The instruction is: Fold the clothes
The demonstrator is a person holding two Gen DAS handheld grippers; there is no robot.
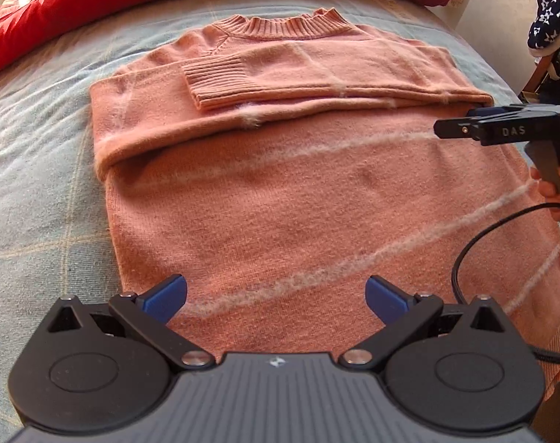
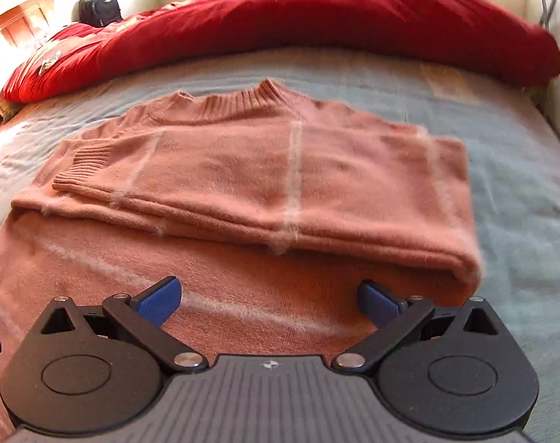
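Right gripper (image 1: 460, 130) beside sweater (image 1: 280, 192)

A salmon-pink knitted sweater (image 1: 280, 192) lies flat on the pale blue checked bed cover (image 1: 40, 170), collar toward the far side, both sleeves folded across the chest. Behind it, a red quilt (image 2: 316, 26) stretches along the bed. A star-patterned navy cloth (image 1: 549, 18) sits off right.
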